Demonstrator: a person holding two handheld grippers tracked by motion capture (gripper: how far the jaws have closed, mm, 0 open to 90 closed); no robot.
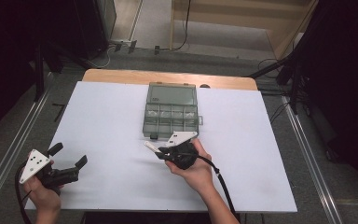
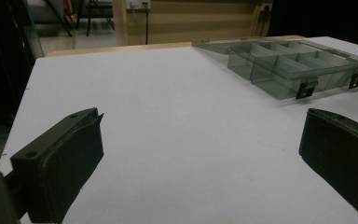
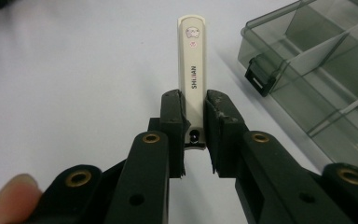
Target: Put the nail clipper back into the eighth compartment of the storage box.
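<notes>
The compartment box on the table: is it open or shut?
Open: the compartment box has its lid laid back flat, leaving its compartments uncovered.

On the counter (image 1: 107, 121), toward its far edge and about midway across, sits the compartment box (image 1: 171, 122) with its lid (image 1: 172, 94) folded back flat behind it. Its 2 latches (image 2: 306, 88) hang on the near wall, facing the person. Just in front of the box, a little right of centre, the right gripper (image 1: 161, 150) is above the counter with a nail clipper (image 3: 192, 70) between its fingers (image 3: 173, 122) (the clipper's free end sticks out ahead of them, beside the box's near left corner). Well apart, at the near left corner of the counter, is the left gripper (image 1: 70, 155), its 2 fingers (image 2: 60, 161) spread over bare counter, pointing toward the box.
</notes>
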